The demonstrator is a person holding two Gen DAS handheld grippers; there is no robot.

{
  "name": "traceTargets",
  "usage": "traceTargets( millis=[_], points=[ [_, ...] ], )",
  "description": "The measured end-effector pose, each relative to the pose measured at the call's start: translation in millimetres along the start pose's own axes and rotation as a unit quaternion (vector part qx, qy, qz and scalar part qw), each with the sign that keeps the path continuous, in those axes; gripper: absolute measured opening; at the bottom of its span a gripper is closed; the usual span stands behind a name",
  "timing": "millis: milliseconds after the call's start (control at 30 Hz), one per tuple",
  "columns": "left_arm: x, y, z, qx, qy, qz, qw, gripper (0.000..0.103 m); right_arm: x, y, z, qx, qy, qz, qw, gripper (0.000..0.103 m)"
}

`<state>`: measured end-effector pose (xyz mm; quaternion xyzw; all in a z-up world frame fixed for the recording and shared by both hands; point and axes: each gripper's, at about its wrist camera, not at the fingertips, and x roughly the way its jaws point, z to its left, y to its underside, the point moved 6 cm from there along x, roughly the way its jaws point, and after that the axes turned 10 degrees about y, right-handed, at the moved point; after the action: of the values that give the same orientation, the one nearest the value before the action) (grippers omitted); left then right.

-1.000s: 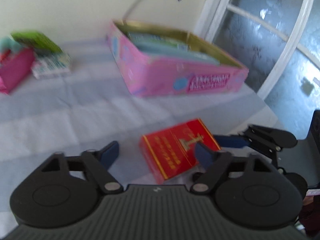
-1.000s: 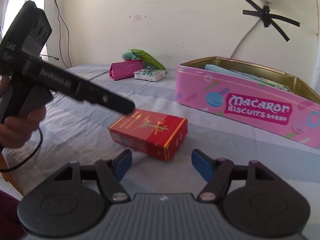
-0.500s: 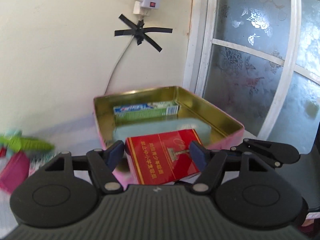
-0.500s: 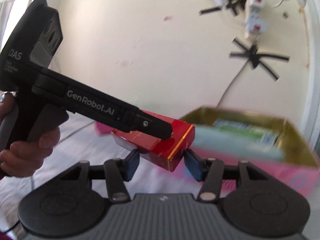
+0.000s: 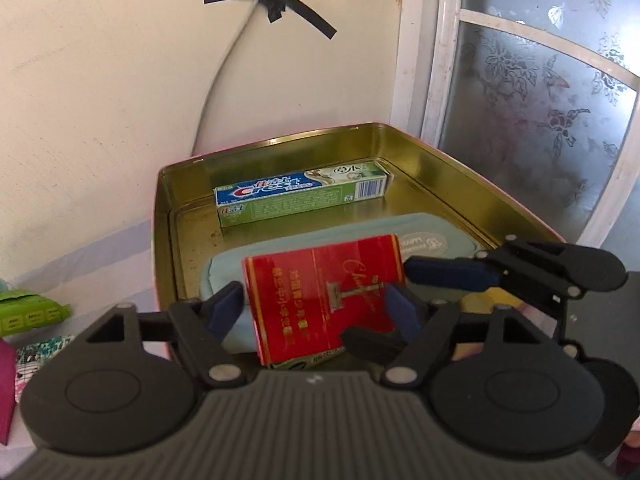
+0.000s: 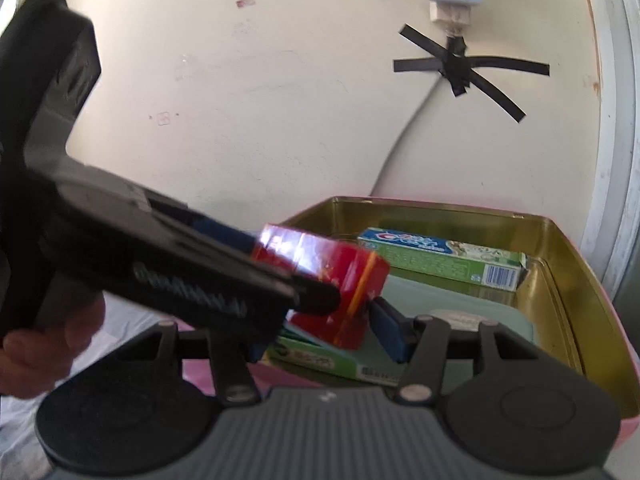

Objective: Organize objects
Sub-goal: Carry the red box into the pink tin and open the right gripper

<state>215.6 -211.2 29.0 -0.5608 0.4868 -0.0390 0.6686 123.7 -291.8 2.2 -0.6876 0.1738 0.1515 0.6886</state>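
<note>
Left wrist view: we see the red carton (image 5: 316, 280) in the air over the near half of the gold-lined biscuit tin (image 5: 460, 168). It is above the teal pouch (image 5: 440, 236) that fills the tin's middle, and well short of the Crest toothpaste box (image 5: 300, 196) lying along the far wall. The carton's long axis runs away from us toward that far wall, skewed a little to the left. The left gripper (image 5: 314, 308) straddles its short width, one blue pad at each long side. Its jaws have just been opening with the carton between them, and we cannot tell whether the pads press or only touch. The right gripper (image 5: 384, 304) comes in from the tin's right edge, with one finger against the carton's right side and the other below it. Right wrist view: the picture is blurred. The carton sits straight ahead of the right gripper, tipped down toward the near wall, above a green-and-white box (image 6: 320, 360) just inside that wall. These jaws have also just been opening with the carton between them. One pad (image 6: 390, 332) meets the carton's lower corner, while the left gripper, held in a hand (image 6: 52, 344), hides the other, so we cannot judge the grip. We judge both grippers equally near, and the coming move is a straight drop into the tin.
</note>
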Motion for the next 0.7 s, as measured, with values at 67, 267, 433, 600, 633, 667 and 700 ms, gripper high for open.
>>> traceTargets(
  millis=[67,267,433,600,633,667,700],
  points=[
    [6.6,-4.3,-0.8,0.007,-0.014,0.003,0.9999,0.083,6.3,2.7,-5.7,0.000,0.024,-0.003,1.000,0.060],
    [19.7,-21.7,-2.2,0.029,-0.103,-0.005,0.9943,0.084,27.1,6.6,-23.4,0.002,0.129,-0.015,0.992,0.076],
    [-5.4,-19.7,-11.8,0.040,-0.122,-0.031,0.9912,0.084,6.6,5.3,-31.6,0.037,0.110,-0.035,0.993,0.075],
    [-32.3,-8.6,-19.0,0.038,-0.137,-0.036,0.9892,0.084,-22.1,7.7,-22.9,0.056,0.090,-0.054,0.993,0.076],
    [-37.8,-5.3,-20.6,0.038,-0.139,-0.035,0.9890,0.084,-27.7,9.1,-20.6,0.058,0.089,-0.056,0.993,0.076],
    [-42.9,-1.5,-21.7,0.036,-0.140,-0.033,0.9889,0.084,-34.3,11.3,-18.7,0.063,0.089,-0.060,0.992,0.076],
    [-47.9,2.6,-22.4,0.034,-0.140,-0.033,0.9890,0.084,-41.1,13.4,-17.1,0.069,0.088,-0.062,0.992,0.076]
  ],
)
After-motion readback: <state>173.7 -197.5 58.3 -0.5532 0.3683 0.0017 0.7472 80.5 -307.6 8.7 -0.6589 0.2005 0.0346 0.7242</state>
